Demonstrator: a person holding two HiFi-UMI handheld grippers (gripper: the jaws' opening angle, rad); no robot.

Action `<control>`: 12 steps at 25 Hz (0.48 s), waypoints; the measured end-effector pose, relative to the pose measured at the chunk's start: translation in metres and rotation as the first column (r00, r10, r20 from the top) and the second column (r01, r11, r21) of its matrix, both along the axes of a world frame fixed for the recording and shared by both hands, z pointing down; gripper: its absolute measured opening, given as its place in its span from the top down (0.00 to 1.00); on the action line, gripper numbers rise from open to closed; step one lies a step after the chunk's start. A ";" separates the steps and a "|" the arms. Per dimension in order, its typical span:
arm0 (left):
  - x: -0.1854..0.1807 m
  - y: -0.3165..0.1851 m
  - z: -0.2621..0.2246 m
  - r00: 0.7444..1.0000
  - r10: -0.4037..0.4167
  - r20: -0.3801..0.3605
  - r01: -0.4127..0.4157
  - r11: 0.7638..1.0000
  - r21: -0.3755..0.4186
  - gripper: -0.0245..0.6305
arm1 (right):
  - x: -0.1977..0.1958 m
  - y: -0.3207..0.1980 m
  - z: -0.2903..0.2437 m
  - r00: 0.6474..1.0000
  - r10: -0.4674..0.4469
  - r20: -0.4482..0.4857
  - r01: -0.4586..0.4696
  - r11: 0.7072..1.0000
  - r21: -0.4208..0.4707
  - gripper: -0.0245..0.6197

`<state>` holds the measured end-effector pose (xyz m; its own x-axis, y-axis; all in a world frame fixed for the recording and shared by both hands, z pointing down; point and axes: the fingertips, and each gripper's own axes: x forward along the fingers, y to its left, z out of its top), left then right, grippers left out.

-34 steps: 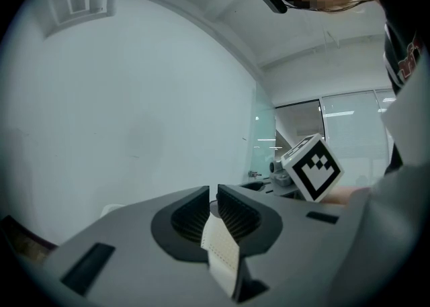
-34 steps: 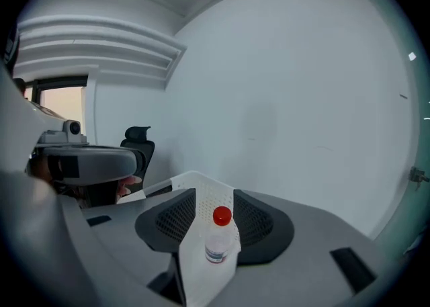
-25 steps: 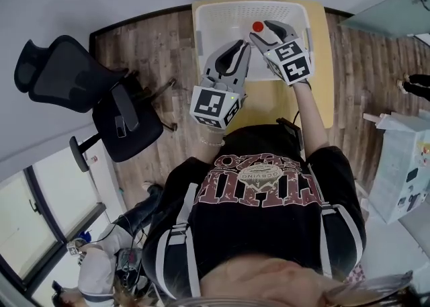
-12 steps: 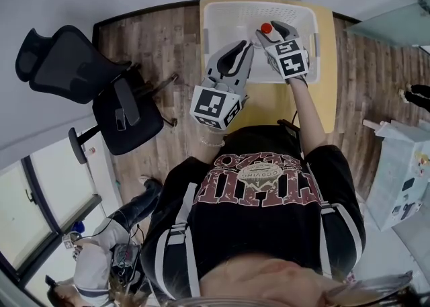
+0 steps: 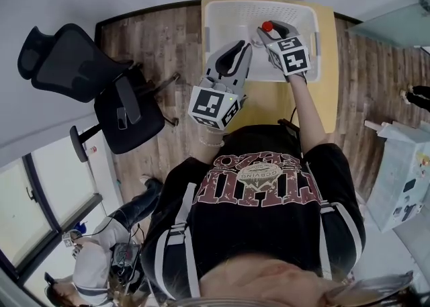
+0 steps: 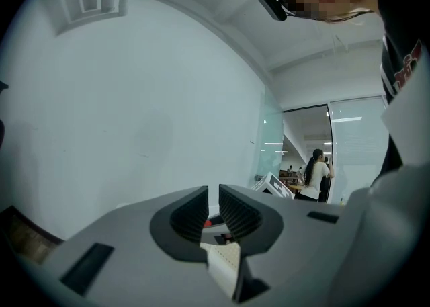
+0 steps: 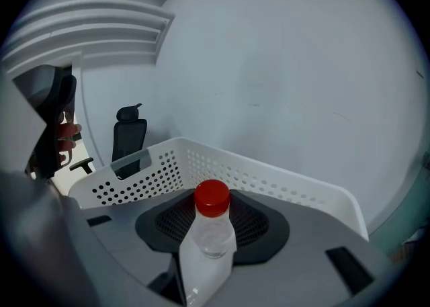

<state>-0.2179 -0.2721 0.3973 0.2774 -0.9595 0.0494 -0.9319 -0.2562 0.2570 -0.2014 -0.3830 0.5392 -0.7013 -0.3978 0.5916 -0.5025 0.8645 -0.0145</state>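
The left gripper [image 6: 213,191] has its jaws drawn almost together, with only a thin slit between them. I can make out nothing clamped there. Low in the slit a strip of white perforated plastic shows, most likely the basket [image 7: 269,177] lying below the gripper. Higher in the slit there is a speck of red. In the head view this gripper hangs above the basket's near left corner, raised well off the bench [image 5: 328,64].

To its right, the right gripper [image 7: 213,211] is clamped on a clear bottle [image 7: 213,235]. The bottle stands upright between the jaws, and its red cap [image 7: 212,197] pokes out above them. The basket's holed walls curve round ahead of and beneath this gripper. In the head view the bottle sits over the basket's far right part, lifted clear of the basket floor.

As I judge it, the step in hand is carrying the bottle over the open basket. Any lowering from here would call for keeping the bottle upright and clear of the wall just ahead of the jaws. The grip should not be eased until the bottle's base has support.

For writing, the bottle shows no label from this side. The marker cube [image 5: 213,104] on the left gripper carries only black-and-white squares. The print on the person's black shirt [image 5: 269,185] is too warped to read.
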 end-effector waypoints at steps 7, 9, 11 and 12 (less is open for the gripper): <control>0.000 0.003 0.000 1.000 -0.006 0.014 0.006 1.000 -0.007 0.84 | 0.005 0.002 -0.002 1.000 0.014 0.004 -0.014 1.000 -0.004 0.70; 0.001 0.004 0.001 1.000 -0.004 0.014 0.004 1.000 -0.008 0.84 | 0.007 0.001 -0.003 1.000 0.025 0.011 -0.025 1.000 -0.003 0.70; 0.003 0.004 0.000 1.000 0.000 0.016 0.000 1.000 -0.007 0.84 | 0.010 -0.001 -0.006 0.999 0.033 0.022 -0.033 0.999 0.004 0.71; 0.004 0.005 0.000 1.000 0.001 0.018 -0.001 1.000 -0.007 0.84 | 0.011 -0.001 -0.008 0.999 0.035 0.027 -0.036 0.999 0.006 0.71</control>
